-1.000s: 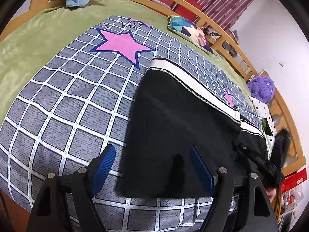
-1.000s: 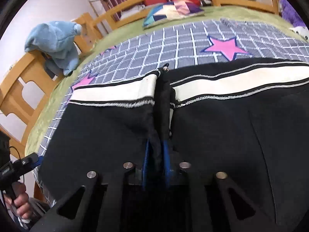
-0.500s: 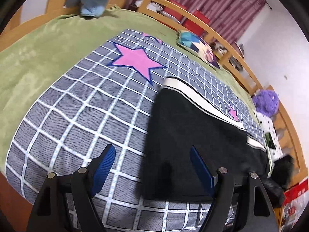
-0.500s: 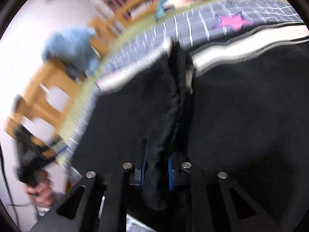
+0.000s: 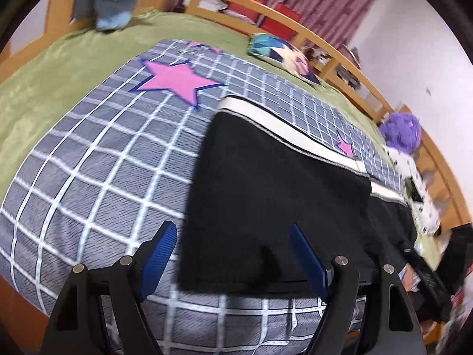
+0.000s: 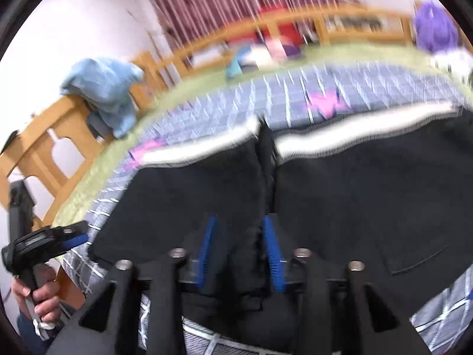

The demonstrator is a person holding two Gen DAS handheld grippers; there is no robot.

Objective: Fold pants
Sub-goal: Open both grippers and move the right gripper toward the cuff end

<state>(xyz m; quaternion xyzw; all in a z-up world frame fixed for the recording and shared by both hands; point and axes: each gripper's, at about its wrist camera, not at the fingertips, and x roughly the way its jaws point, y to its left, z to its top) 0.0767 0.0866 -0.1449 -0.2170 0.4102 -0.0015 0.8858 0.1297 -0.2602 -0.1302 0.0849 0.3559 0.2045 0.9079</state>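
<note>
Black pants [image 5: 266, 192] with a white side stripe lie flat on the checked bed cover [image 5: 103, 177]. My left gripper [image 5: 233, 254] hovers open over their near hem; the hem's left corner lies between the blue pads, untouched. In the blurred right wrist view the pants [image 6: 369, 192] fill the foreground, with a raised ridge of black cloth running down the middle. My right gripper [image 6: 239, 245] straddles that ridge. Its jaws are opening, and the cloth still stands between the parted pads. A hand [image 6: 41, 293] holds the left gripper at the far left.
A blue plush toy [image 5: 118, 6] sits on the wooden bed frame [image 5: 236, 0]. A patterned pillow [image 5: 283, 56] and a purple plush [image 5: 402, 133] lie at the far side. A green blanket [image 5: 44, 82] borders the cover on the left.
My right gripper's jaws, pinched on the cloth ridge before, have spread apart, and its view has tipped upward. The left gripper stays open over the hem.
</note>
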